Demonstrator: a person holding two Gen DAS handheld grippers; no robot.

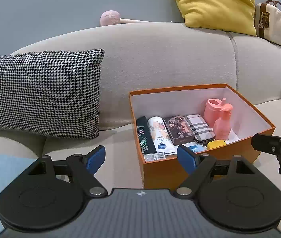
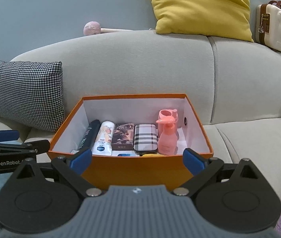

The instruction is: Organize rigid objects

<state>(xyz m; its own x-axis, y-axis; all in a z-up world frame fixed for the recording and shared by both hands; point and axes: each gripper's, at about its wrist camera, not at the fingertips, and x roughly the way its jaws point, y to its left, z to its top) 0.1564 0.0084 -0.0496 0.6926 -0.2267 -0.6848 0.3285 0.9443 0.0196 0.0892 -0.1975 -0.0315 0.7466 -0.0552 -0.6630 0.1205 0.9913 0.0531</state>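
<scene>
Both grippers are spread wide and holding nothing right now: the left gripper [image 1: 141, 158] hangs over the sofa seat just to the left of the orange box [image 2: 130, 166], and the right gripper [image 2: 137, 161] sits right in front of the box's near wall. All the stuff looks already packed inside: a dark tube [image 2: 89, 134], a white tube [image 2: 103, 137], a picture-printed box [image 2: 123, 136] and a plaid case [image 2: 145, 137] lying side by side, with a pink spray bottle [image 2: 167, 138] standing upright at the right end and a pink cup [image 2: 167, 115] just behind it. There's also something yellow [image 1: 216, 144] and something blue [image 2: 124, 154] tucked against the near wall, can't really tell what they are. So what could go wrong from here? My guess is the spray bottle is the weak spot, since it's tall, narrow and upright, and a finger reaching in beside it could knock it onto the plaid case. The box is on a soft sofa cushion [image 1: 118, 158] too, so pushing down on a wall could tilt it and slide the neat row. And the right gripper is close enough to the near wall that moving forward without lifting would shove the box back.
</scene>
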